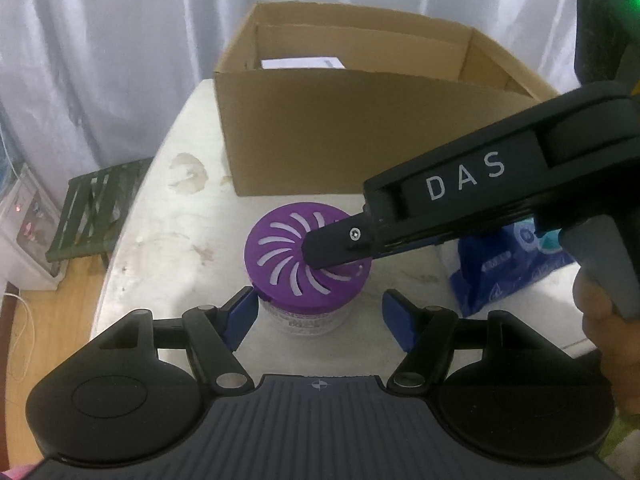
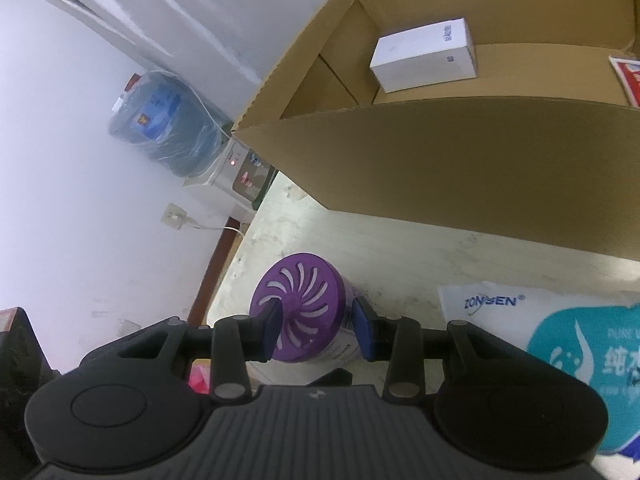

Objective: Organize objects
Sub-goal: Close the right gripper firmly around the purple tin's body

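Air-freshener tub [image 1: 308, 260], purple vented lid, pale labelled body, stands upright on the counter [image 1: 168, 240], centre of the left wrist view, just in front of the open cardboard box [image 1: 340, 136].

Right tongs [image 2: 318, 330]: narrowly set, one blue pad on each side of the tub at lid level. Pads look to be against the lid rim and upper wall; I take this as a grip on the tub, though contact on the right-hand pad is hard to confirm.

Left tongs [image 1: 320, 316]: about half open, pads flanking the tub's lower body; gap visible on the right-hand side, left pad close to the lid edge. Nothing held.

Handling, judged: rigid plastic shell, light to moderate weight, probably gel inside. Smooth curved wall may slip; the lid rim offers a ledge. The lid could lift off if it alone carries the load, so a hold lower on the body seems safer. Keep upright.

White carton [image 2: 424, 56] already lies inside the box. Blue wet-wipes pack [image 2: 580, 360] lies on the counter, lower right of the right wrist view.
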The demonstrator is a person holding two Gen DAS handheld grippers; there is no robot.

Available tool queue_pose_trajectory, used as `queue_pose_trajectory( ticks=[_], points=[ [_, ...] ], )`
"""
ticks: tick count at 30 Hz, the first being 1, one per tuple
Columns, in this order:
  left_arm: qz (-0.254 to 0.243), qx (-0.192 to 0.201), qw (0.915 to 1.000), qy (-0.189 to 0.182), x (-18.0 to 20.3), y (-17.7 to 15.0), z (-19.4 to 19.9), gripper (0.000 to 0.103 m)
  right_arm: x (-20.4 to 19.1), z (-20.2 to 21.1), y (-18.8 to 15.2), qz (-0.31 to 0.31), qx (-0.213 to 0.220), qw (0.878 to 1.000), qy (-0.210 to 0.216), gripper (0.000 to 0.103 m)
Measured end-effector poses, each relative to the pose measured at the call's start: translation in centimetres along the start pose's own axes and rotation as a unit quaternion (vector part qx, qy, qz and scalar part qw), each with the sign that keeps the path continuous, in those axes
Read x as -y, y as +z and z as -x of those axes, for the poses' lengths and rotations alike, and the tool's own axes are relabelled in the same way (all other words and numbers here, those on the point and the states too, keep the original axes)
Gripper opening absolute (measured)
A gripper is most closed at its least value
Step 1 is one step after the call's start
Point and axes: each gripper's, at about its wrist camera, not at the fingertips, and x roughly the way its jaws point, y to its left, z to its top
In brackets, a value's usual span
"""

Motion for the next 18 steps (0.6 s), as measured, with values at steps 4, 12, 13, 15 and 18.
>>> queue_pose_trajectory(
  ticks=[4, 12, 13, 15, 18],
  points=[
    [0.0, -0.004, 1.0, -0.003, 0.7, -0.2, 0.2, 0.069, 0.1, 0.5, -0.3, 0.008, 0.004, 1.0, -0.009, 0.041],
    [-0.003, -0.005, 0.9999, -0.011, 1.7, 0.0, 0.5, 0.069, 0.7, 1.2, -0.7, 0.009, 0.007, 1.0, -0.014, 0.041],
    [-0.006, -0.006, 0.9999, -0.012, 1.9, 0.0, 0.5, 0.069, 0.8, 1.4, -0.8, 0.009, 0.008, 1.0, -0.015, 0.041],
    [-0.01, -0.005, 0.9999, -0.011, 2.2, 0.0, 0.6, 0.069, 1.1, 1.6, -0.8, 0.007, 0.008, 1.0, -0.015, 0.041],
    [-0.013, -0.004, 0.9999, -0.01, 2.4, -0.1, 0.7, 0.07, 1.2, 1.7, -0.9, 0.004, 0.006, 1.0, -0.014, 0.041]
  ],
)
